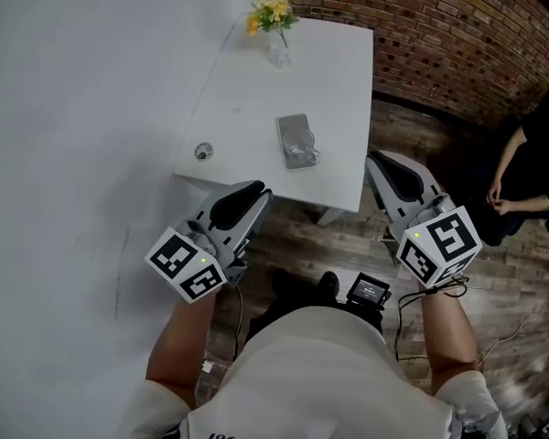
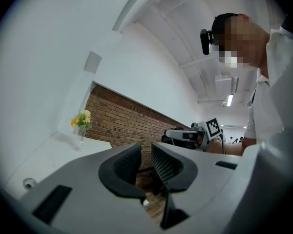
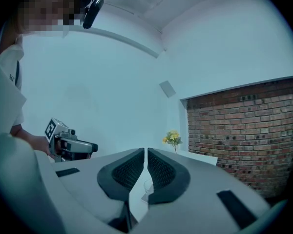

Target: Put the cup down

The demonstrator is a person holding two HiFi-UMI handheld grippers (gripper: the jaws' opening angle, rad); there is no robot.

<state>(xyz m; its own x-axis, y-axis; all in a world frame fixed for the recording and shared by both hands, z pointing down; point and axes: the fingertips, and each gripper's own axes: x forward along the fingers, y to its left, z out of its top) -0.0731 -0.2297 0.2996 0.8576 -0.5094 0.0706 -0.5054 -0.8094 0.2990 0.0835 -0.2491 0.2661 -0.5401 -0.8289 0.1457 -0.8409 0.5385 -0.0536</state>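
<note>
white table (image 1: pixel 247 90) carried the cup (image 1: pixel 302 151), a clear glass that stood upright on a grey mat (image 1: pixel 291 126) near the table's middle, with a vase of yellow flowers (image 1: pixel 274 21) at the far end and a small round thing (image 1: pixel 203 151) near the left edge. neither gripper touched the cup. the left gripper (image 1: pixel 253 195) hung off the near edge, by the table's left corner, its jaws drawn together on nothing. the right gripper (image 1: pixel 384 165) hung past the table's right side, its jaws nearly meeting with only a thin slit between the pads, and nothing was clamped there; the glass showed far beyond them in the right gripper view.

by my reading the putting-down was already done, since the cup rested on the mat and was free of both grippers. the next move called for little: keep both grippers clear of the table so the glass was not knocked.
</note>
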